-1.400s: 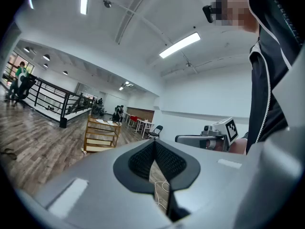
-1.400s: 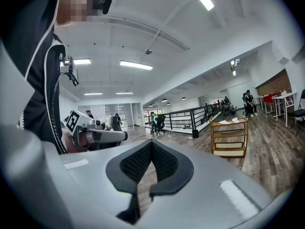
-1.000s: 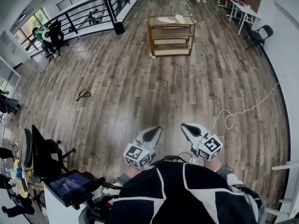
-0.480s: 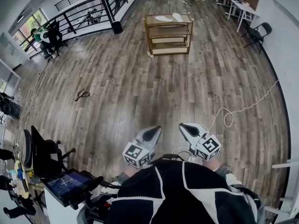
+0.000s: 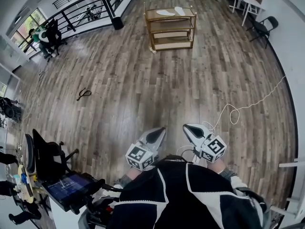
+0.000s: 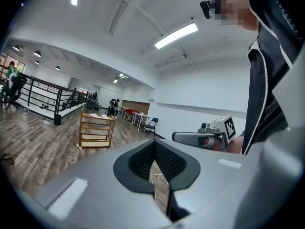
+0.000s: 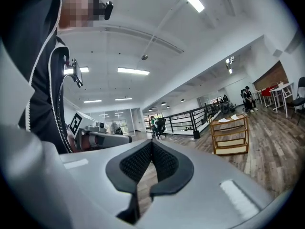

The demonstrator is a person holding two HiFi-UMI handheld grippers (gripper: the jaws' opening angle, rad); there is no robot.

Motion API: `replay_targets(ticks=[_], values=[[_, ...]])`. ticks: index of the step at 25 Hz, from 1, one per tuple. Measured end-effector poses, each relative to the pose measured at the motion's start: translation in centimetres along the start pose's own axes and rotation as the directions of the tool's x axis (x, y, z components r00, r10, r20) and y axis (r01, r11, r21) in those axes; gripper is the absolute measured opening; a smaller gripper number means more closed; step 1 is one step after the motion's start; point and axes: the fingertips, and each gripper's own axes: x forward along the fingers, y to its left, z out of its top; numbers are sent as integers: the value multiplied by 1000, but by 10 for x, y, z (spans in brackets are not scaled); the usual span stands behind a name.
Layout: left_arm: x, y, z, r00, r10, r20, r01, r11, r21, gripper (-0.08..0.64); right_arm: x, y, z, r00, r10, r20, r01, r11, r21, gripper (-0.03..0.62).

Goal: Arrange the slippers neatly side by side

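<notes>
Both tools are tucked in at the chest: the left gripper [image 5: 153, 136] has its jaws closed with nothing between them, and the right gripper [image 5: 193, 130] is the same, pads together and empty. The slippers are well apart from them, straight ahead across the plank floor [image 5: 143, 89], on the top shelf of the wooden rack [image 5: 170, 28]. One slipper [image 5: 165, 12] lies lengthwise along the middle of the shelf. The other slipper [image 5: 179, 10] sits angled toward the right edge. The rack lines up between the two grippers, so neither hand looks nearer. My read is that closing that distance comes first.
</notes>
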Motion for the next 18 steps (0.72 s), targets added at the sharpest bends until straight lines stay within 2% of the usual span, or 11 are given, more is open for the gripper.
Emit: replay_targets(ticks=[11,18], values=[[23,36,7,999,-53,-4,53,999,-5,18,27,-26,2,999,-38,-4,38,999,10,5],[49,89,24,993,-121,-9,122,993,6,18,72,-58,15,995,-98,-10,98,995,-10,5]])
